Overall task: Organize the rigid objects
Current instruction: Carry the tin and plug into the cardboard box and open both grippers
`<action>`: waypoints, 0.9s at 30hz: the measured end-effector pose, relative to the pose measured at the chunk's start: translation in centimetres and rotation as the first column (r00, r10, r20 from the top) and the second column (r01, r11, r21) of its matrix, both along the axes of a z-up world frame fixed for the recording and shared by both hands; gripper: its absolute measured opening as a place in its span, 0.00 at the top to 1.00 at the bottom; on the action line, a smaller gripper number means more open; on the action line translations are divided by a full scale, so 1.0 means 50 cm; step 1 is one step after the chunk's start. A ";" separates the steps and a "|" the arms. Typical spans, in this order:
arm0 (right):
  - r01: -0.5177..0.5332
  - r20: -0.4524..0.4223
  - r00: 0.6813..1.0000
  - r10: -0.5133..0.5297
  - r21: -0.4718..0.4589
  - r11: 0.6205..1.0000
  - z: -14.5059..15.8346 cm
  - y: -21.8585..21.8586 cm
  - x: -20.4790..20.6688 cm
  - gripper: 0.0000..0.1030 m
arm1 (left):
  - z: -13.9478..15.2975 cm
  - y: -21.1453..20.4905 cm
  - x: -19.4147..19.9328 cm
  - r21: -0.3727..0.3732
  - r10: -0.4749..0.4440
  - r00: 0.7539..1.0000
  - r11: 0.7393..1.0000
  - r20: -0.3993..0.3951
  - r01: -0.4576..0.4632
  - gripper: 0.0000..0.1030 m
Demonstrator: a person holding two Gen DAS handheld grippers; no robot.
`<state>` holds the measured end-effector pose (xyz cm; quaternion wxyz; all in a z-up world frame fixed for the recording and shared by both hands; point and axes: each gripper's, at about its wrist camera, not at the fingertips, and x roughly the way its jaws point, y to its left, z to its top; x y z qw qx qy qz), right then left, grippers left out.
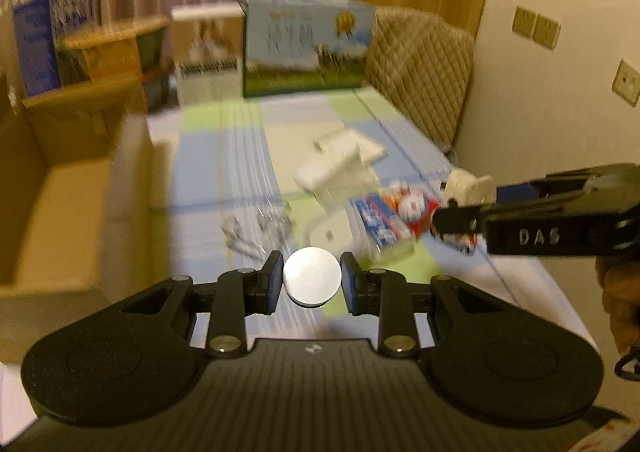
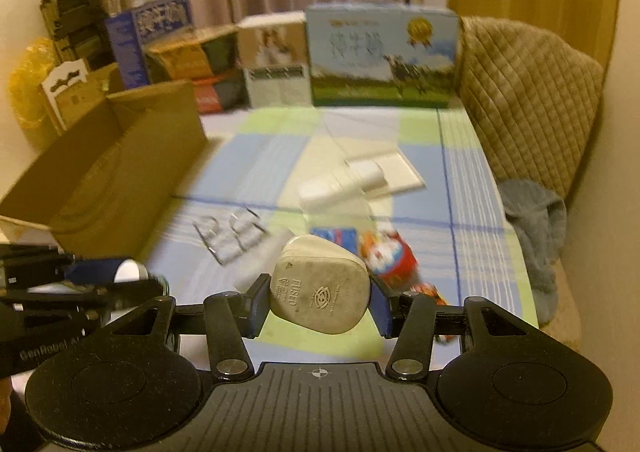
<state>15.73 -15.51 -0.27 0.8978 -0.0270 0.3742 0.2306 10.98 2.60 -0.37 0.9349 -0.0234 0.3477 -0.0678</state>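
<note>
My left gripper (image 1: 312,284) is shut on a round white disc (image 1: 312,283), held above the checked cloth. In the right wrist view that gripper (image 2: 132,272) shows at the left edge with the disc's white end (image 2: 129,270) between its blue pads. My right gripper (image 2: 318,302) is shut on a cream fused plug (image 2: 320,288), lifted off the cloth. From the left wrist view the right gripper (image 1: 438,217) reaches in from the right with the plug (image 1: 470,187) at its tip. An open cardboard box (image 2: 120,167) stands at the left.
On the checked cloth (image 2: 472,211) lie white boxes (image 2: 360,175), a clear plastic blister (image 2: 232,238), a blue packet (image 2: 334,238) and a red-and-white packet (image 2: 390,258). Printed cartons (image 2: 382,55) line the back. A quilted chair (image 2: 528,99) and a grey cloth (image 2: 536,219) are at the right.
</note>
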 end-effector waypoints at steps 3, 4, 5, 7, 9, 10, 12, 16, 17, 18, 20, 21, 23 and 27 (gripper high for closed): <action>-0.049 0.033 0.998 0.049 -0.009 0.999 0.037 0.042 -0.006 0.54 | 0.050 0.035 -0.009 0.000 0.019 0.999 1.000 0.039 -0.019 0.75; -0.065 0.044 0.997 0.065 -0.010 0.998 0.048 0.057 -0.008 0.54 | 0.068 0.049 -0.013 0.005 0.026 0.998 1.000 0.054 -0.027 0.75; -0.080 0.053 0.995 0.081 -0.010 0.997 0.060 0.072 -0.010 0.54 | 0.084 0.061 -0.017 0.010 0.033 0.997 0.999 0.068 -0.033 0.75; -0.112 0.073 0.991 0.112 -0.008 0.994 0.085 0.106 -0.015 0.54 | 0.115 0.088 -0.026 0.023 0.047 0.995 0.999 0.093 -0.050 0.75; -0.140 0.093 0.986 0.141 -0.008 0.990 0.106 0.140 -0.021 0.54 | 0.139 0.115 -0.034 0.036 0.061 0.992 0.997 0.115 -0.066 0.75; -0.156 0.102 0.982 0.156 -0.009 0.988 0.116 0.159 -0.024 0.54 | 0.151 0.131 -0.039 0.040 0.069 0.990 0.996 0.123 -0.075 0.75; -0.186 0.119 0.975 0.187 -0.014 0.982 0.134 0.197 -0.031 0.54 | 0.167 0.156 -0.043 0.049 0.086 0.988 0.994 0.132 -0.093 0.75; -0.243 0.148 0.958 0.244 -0.028 0.970 0.157 0.268 -0.048 0.54 | 0.190 0.220 -0.062 0.051 0.129 0.981 0.989 0.144 -0.138 0.75; -0.257 0.150 0.954 0.258 -0.029 0.966 0.161 0.284 -0.052 0.54 | 0.193 0.238 -0.067 0.052 0.140 0.980 0.987 0.144 -0.149 0.75; -0.270 0.152 0.950 0.271 -0.030 0.962 0.163 0.301 -0.054 0.54 | 0.194 0.253 -0.071 0.053 0.151 0.978 0.986 0.142 -0.160 0.75; -0.295 0.154 0.942 0.297 -0.035 0.955 0.165 0.335 -0.059 0.54 | 0.194 0.284 -0.080 0.059 0.173 0.975 0.982 0.138 -0.182 0.75; -0.308 0.154 0.938 0.310 -0.036 0.951 0.166 0.352 -0.061 0.54 | 0.195 0.299 -0.087 0.061 0.182 0.974 0.980 0.137 -0.191 0.75; -0.333 0.154 0.929 0.336 -0.044 0.942 0.165 0.386 -0.064 0.54 | 0.193 0.329 -0.094 0.058 0.200 0.971 0.976 0.130 -0.209 0.75; -0.377 0.152 0.911 0.382 -0.062 0.924 0.155 0.450 -0.065 0.54 | 0.182 0.380 -0.100 0.057 0.230 0.966 0.970 0.117 -0.238 0.75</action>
